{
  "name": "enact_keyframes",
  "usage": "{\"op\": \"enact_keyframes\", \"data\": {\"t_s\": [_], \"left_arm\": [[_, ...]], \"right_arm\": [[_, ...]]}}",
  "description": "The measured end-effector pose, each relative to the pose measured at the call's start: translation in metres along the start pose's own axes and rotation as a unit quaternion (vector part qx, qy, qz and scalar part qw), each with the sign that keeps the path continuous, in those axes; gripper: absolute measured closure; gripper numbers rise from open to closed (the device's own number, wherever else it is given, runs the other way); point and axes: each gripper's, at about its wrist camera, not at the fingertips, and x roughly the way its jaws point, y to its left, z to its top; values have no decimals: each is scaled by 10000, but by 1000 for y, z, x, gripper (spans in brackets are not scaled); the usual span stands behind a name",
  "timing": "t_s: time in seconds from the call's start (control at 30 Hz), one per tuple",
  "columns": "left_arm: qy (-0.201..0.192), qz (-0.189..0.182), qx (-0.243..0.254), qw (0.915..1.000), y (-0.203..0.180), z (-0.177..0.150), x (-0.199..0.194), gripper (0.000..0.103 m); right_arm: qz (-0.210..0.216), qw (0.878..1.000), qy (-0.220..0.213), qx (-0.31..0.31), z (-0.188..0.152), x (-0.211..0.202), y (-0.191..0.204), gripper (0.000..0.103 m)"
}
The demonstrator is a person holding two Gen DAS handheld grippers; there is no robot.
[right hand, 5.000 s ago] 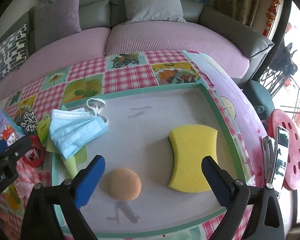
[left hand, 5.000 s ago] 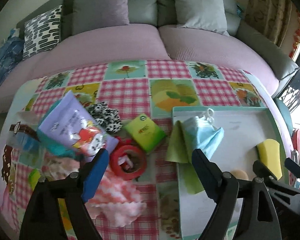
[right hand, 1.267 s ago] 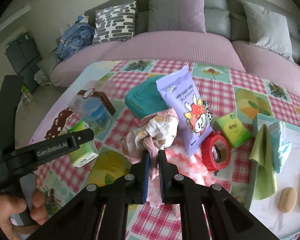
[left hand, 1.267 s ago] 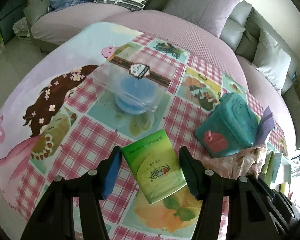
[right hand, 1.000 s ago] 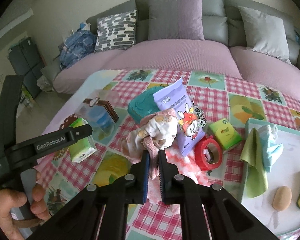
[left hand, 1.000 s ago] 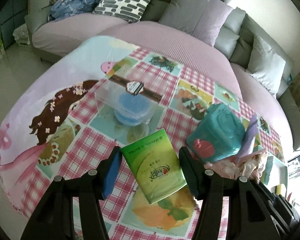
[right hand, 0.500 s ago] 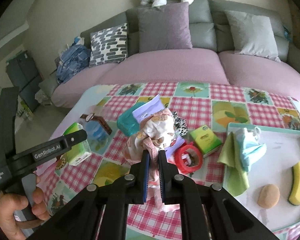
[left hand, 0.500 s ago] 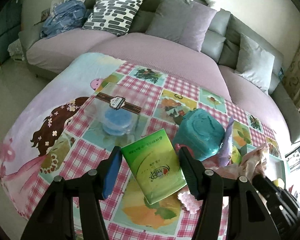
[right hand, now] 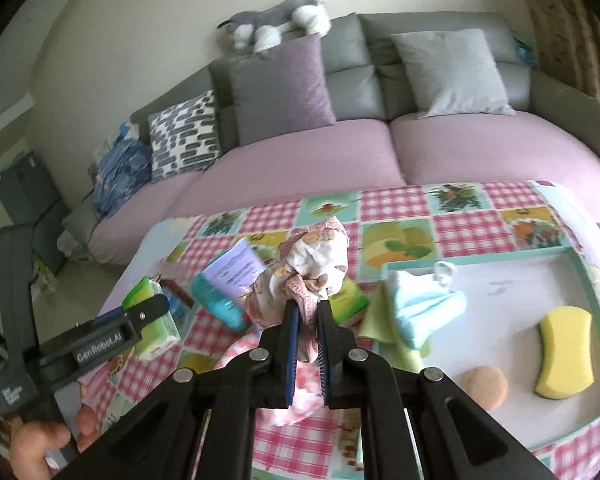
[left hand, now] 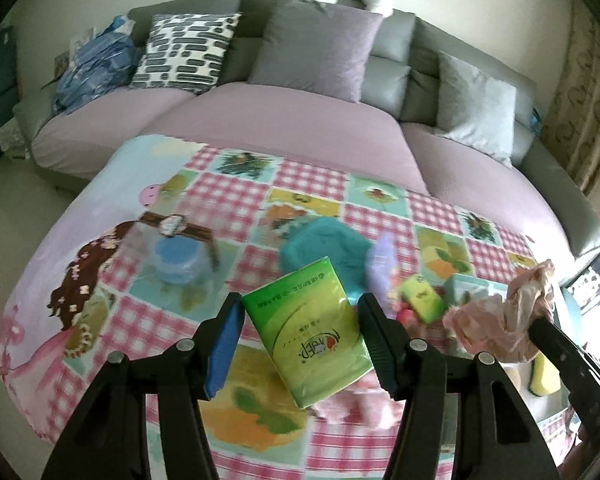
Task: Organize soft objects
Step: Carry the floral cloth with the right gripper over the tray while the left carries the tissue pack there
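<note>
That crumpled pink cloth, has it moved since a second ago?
Yes. The pink cloth, clamped in the right gripper, has risen and shifted toward the tray, away from the teal tub.

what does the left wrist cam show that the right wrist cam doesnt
Only the left wrist view shows the printed face of the green tissue pack between the left gripper's fingers, and the clear box with a blue item inside. Only the right wrist view shows the tray interior: yellow sponge, round orange puff, blue face mask. Both show the right gripper clamping the crumpled patterned cloth, the teal container and the sofa.
</note>
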Motion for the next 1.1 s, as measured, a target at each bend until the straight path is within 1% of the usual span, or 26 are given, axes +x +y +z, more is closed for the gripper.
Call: {"op": "enact_keyframes", "data": {"t_s": [0.17, 0.4, 0.6, 0.77, 0.93, 1.0, 1.1], "left_arm": [[43, -418, 412, 9983, -55, -5, 0, 43], [134, -688, 992, 9926, -113, -16, 2, 43], [257, -909, 1399, 9856, -153, -24, 9, 43], [352, -1128, 1763, 9772, -187, -32, 15, 43], [513, -1190, 2148, 9680, -220, -44, 33, 43], [563, -1211, 2241, 9654, -229, -49, 42, 43], [648, -1114, 2357, 9632, -238, -55, 55, 43]], "right_arm": [[-223, 9992, -140, 311, 4, -14, -33, 94], [-608, 9940, -292, 865, 4, -31, -87, 94], [-935, 9867, -412, 1260, 2, -46, -128, 94], [-1140, 9799, -479, 1563, -2, -57, -157, 93], [-1273, 9780, -343, 1618, -4, -43, -171, 93], [-1271, 9787, -263, 1593, -4, -35, -172, 93], [-1372, 9778, -170, 1574, -4, -25, -176, 93]]}}
